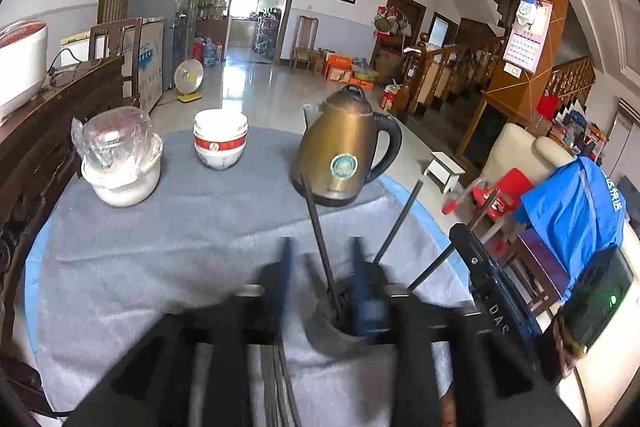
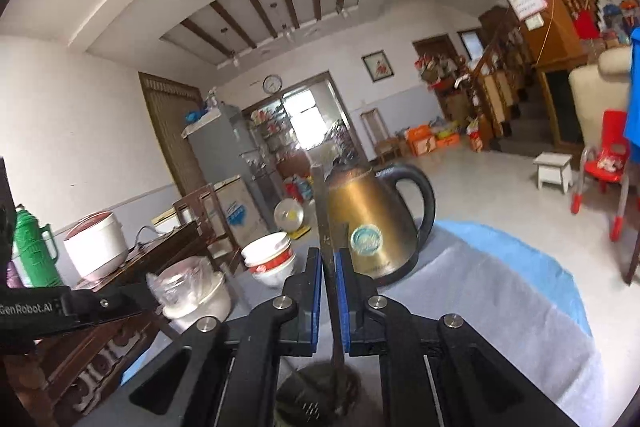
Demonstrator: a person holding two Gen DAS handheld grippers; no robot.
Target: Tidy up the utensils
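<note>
Right gripper [image 2: 329, 291] clamps chopstick [image 2: 326, 227] — over holder [image 2: 316, 395]

1. A round table [image 1: 36, 267] carried everything; a blue under-cloth showed at its edge, with a grey cloth [image 1: 180, 247] spread on top.
2. A brass-coloured kettle [image 1: 344, 147] with a black handle stood on the grey cloth at the far right side.
3. A stack of white bowls [image 1: 220, 139] with a red band stood at the far middle, well apart from the kettle.
4. A white pot [image 1: 124, 171], topped with clear plastic-wrapped ware, stood at the far left, near the bowls.
5. A grey cup [image 1: 336, 323] holding dark chopsticks [image 1: 320, 235] stood on the cloth at the near side, its chopsticks leaning outward.
</note>
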